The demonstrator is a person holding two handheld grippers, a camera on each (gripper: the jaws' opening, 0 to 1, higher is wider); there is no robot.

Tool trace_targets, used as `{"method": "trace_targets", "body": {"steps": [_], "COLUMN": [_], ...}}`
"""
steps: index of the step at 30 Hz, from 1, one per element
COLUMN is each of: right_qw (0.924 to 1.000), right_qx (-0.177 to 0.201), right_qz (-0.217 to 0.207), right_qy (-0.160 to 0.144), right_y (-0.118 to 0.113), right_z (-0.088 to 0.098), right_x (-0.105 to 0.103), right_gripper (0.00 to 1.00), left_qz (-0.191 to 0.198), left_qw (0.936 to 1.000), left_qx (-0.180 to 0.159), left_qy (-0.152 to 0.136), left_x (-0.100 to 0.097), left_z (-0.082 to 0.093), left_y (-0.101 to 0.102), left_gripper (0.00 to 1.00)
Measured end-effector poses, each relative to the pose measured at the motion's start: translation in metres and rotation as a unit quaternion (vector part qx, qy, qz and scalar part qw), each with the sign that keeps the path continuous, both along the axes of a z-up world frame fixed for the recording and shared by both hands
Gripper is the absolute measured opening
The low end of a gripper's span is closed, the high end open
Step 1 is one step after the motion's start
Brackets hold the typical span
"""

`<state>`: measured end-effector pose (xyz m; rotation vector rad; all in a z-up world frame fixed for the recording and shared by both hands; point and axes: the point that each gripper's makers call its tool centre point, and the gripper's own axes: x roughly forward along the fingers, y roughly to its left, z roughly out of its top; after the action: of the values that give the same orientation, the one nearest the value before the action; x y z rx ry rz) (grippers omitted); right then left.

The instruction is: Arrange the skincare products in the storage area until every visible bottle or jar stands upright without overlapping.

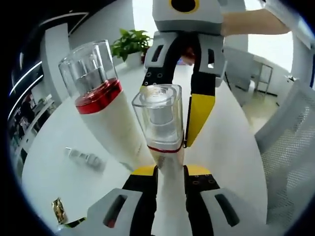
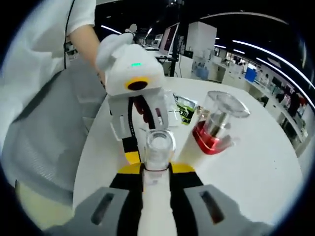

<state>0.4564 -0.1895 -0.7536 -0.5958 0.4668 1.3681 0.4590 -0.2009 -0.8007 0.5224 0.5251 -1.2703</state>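
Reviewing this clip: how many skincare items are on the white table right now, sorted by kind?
White bottles with clear square caps: 2 (wide red-banded bottle, thin red-lined bottle)
Small clear vial lying flat: 1
Small printed packets: 2 (gold one, dark green one)
Total: 5

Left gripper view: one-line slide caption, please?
Both tongs grip one clear-capped white bottle above a white table, beside a taller red-banded bottle.
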Motion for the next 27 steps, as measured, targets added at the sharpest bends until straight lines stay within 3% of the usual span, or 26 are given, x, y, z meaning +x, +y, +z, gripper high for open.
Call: {"method": "trace_targets", "body": {"steps": [18,27], "right_qw": [0.9994,0.9993], "right_qx": [-0.034,-0.034], "right_qz": [-0.004,-0.013], "right_qy": [0.000,0.002], "right_y": [-0.009,-0.010], "right_z": [-0.011,-0.013], "right_x": [0.007,0.010], "right_gripper": [0.19,0.19], "left_qz": [0.012,0.017], "left_qw": [0.9999,0.9998], "left_qx": [0.003,0.003], "left_qy": [-0.006,-0.008], "left_x": [0.007,0.009], "left_z": [-0.002,-0.002], "left_y": [-0.001,0.000], "left_gripper": [0.17,0.17]}}
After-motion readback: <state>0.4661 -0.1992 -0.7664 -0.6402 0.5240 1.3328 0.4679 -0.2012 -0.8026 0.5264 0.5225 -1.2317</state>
